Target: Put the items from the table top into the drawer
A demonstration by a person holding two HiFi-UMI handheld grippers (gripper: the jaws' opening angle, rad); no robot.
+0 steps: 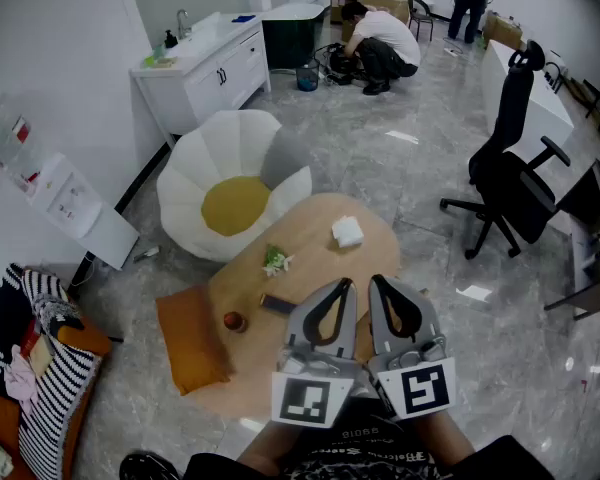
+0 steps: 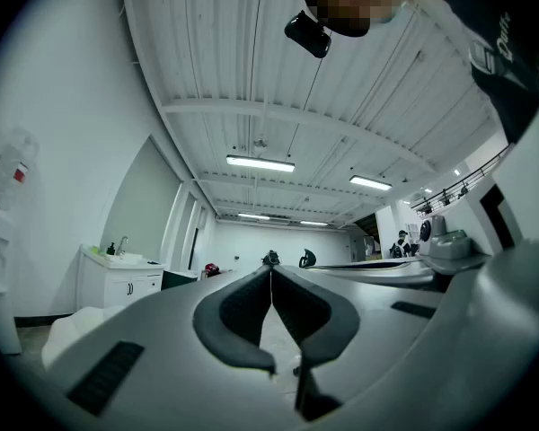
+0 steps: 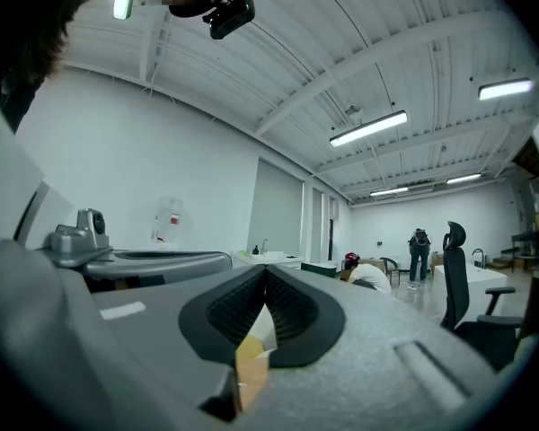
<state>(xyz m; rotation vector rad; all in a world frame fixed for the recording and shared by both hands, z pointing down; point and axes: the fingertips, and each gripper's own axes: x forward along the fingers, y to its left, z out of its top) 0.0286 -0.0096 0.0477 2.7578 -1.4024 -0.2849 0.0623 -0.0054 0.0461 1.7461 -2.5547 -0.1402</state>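
**Bright, even room light; strong fisheye bend**

Long white fluorescent ceiling tubes (image 2: 260,162) light the room evenly, and in the right gripper view the nearest tube blooms slightly. In the head view the glossy grey marbled floor (image 1: 401,137) throws back pale patches of glare, and shadows are faint and soft-edged. Both gripper views are ringed by black corners, and straight ceiling beams bow into curves. Close to the lens, the grey bodies of the left gripper (image 2: 270,266) and the right gripper (image 3: 266,271) look soft, while the far room is sharp.
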